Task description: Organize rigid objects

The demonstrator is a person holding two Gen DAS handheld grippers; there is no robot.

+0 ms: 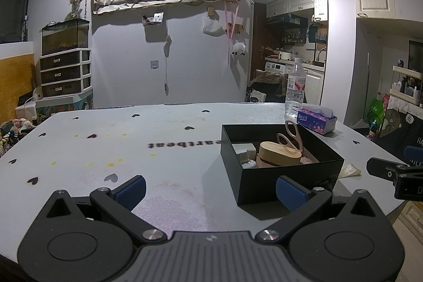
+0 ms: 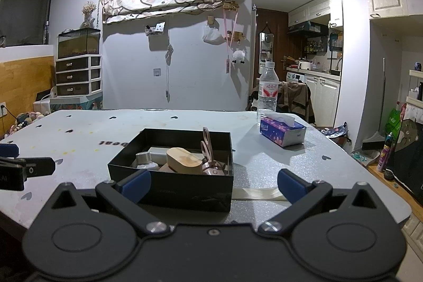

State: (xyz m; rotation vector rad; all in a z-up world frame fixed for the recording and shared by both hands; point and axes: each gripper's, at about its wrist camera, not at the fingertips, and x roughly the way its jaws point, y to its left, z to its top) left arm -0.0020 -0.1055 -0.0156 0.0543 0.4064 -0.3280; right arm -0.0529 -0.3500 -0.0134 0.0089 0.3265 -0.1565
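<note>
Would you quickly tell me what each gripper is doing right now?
Left gripper: open, holding nothing.
Right gripper: open, holding nothing.

1. Left wrist view: low at the table's (image 1: 105, 139) near edge, facing the far wall, black box (image 1: 280, 176) near right.
2. Right wrist view: same height, further right, box (image 2: 171, 189) near centre.
3. Both share box, bottle (image 1: 295, 89) and tissue pack (image 2: 283, 132).

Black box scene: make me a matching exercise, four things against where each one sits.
Things:
1. scissors
2. water bottle
3. tissue pack
4. wooden oval case

Places:
A. lying in the black box
B. on the table, right of the box
C. standing at the table's far edge
D. propped upright in the box

Pairs: 1-D, 2-C, 3-B, 4-A
</note>
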